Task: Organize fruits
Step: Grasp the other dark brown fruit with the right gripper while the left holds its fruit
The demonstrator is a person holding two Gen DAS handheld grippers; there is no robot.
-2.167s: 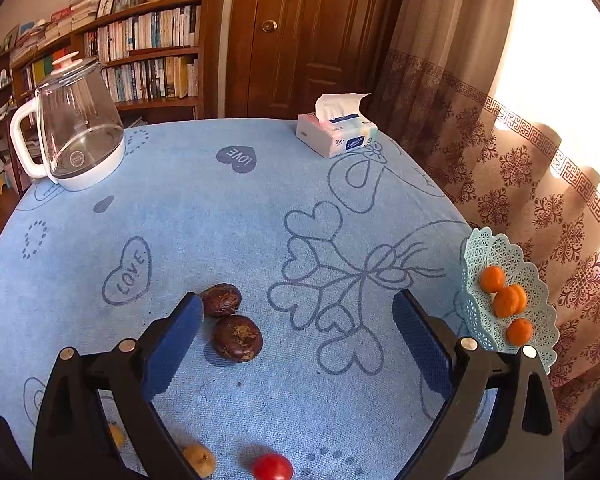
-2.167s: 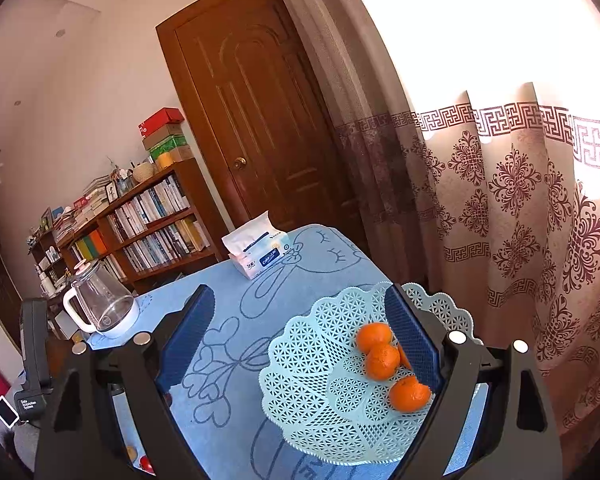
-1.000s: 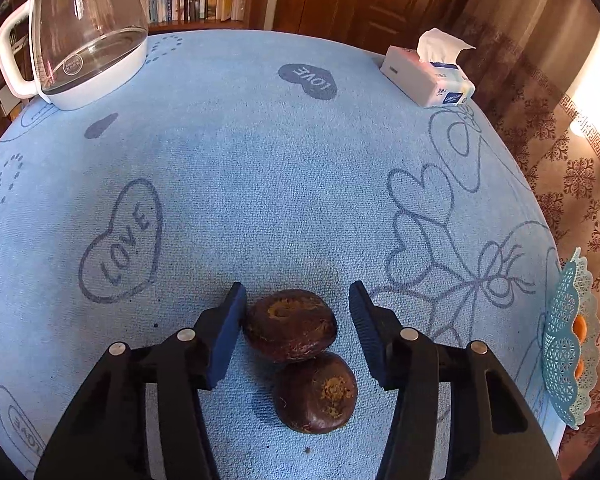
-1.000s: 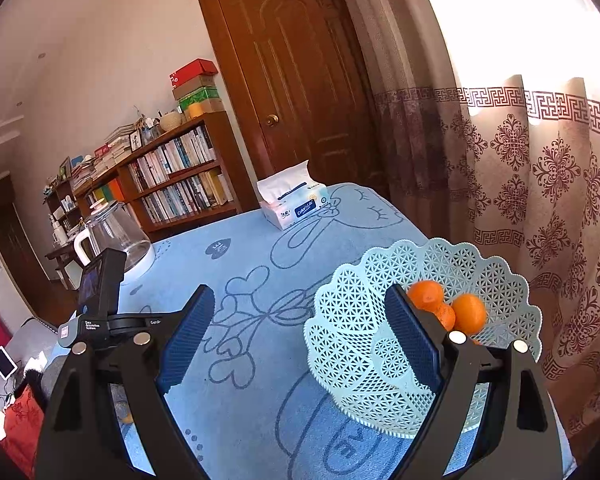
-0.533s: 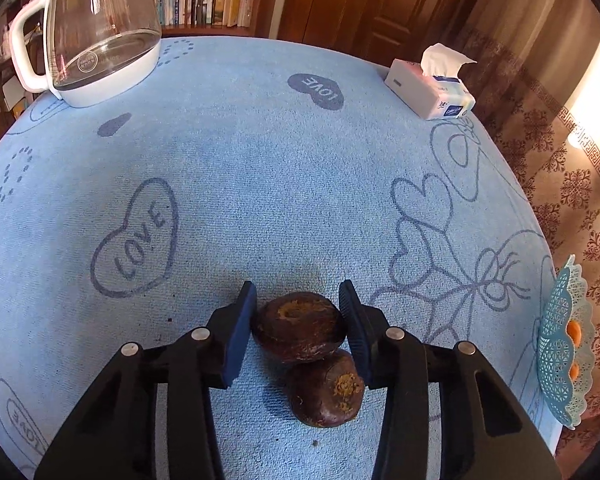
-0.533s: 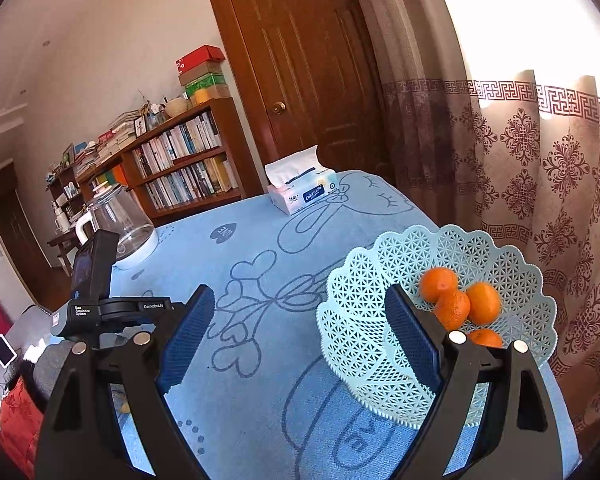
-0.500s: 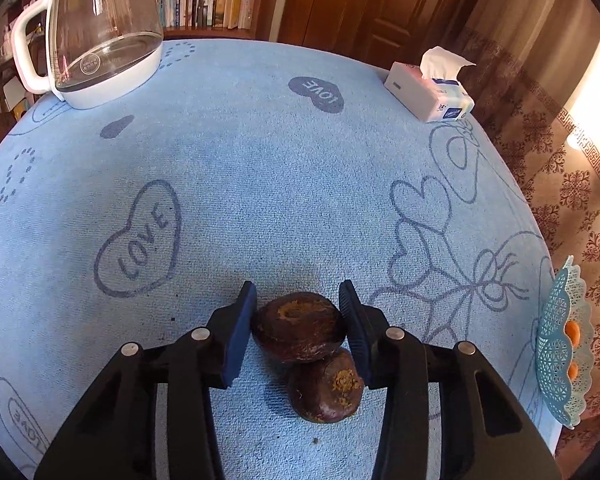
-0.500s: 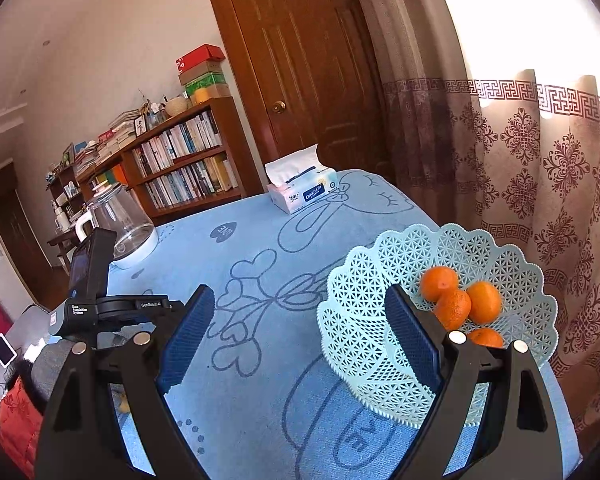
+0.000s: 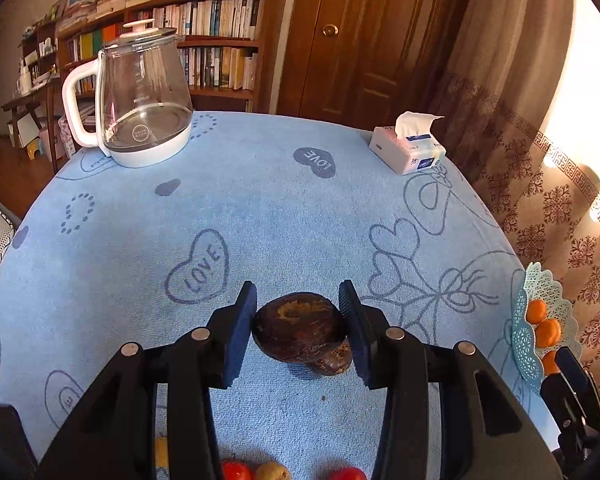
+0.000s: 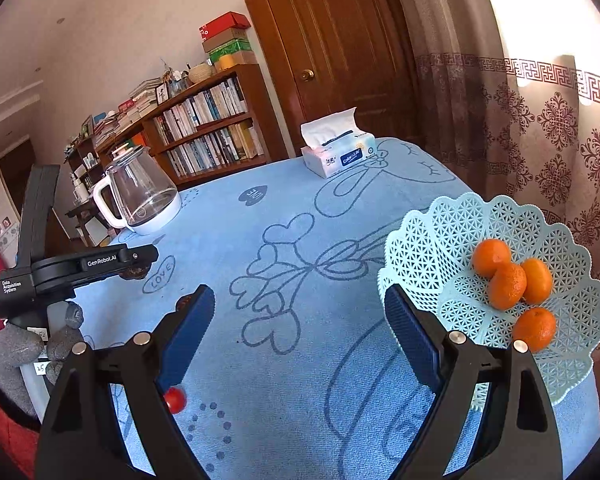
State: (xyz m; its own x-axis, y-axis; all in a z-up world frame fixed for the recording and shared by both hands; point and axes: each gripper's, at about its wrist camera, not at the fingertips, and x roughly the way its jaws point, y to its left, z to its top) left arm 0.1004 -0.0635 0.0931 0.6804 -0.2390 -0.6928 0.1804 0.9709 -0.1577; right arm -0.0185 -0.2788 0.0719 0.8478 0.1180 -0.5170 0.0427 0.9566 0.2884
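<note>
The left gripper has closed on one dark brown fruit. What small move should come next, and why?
Probably carry it right, toward the lattice basket. The left gripper grips the dark brown fruit, apparently lifted, with a second dark fruit below it on the blue cloth. The basket already holds oranges, and the right gripper is open and empty beside it.

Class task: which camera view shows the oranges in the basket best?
The right wrist view: four oranges lie unobstructed in the lattice basket. The left wrist view shows the basket edge-on at the frame's right, oranges small and partly hidden.
</note>
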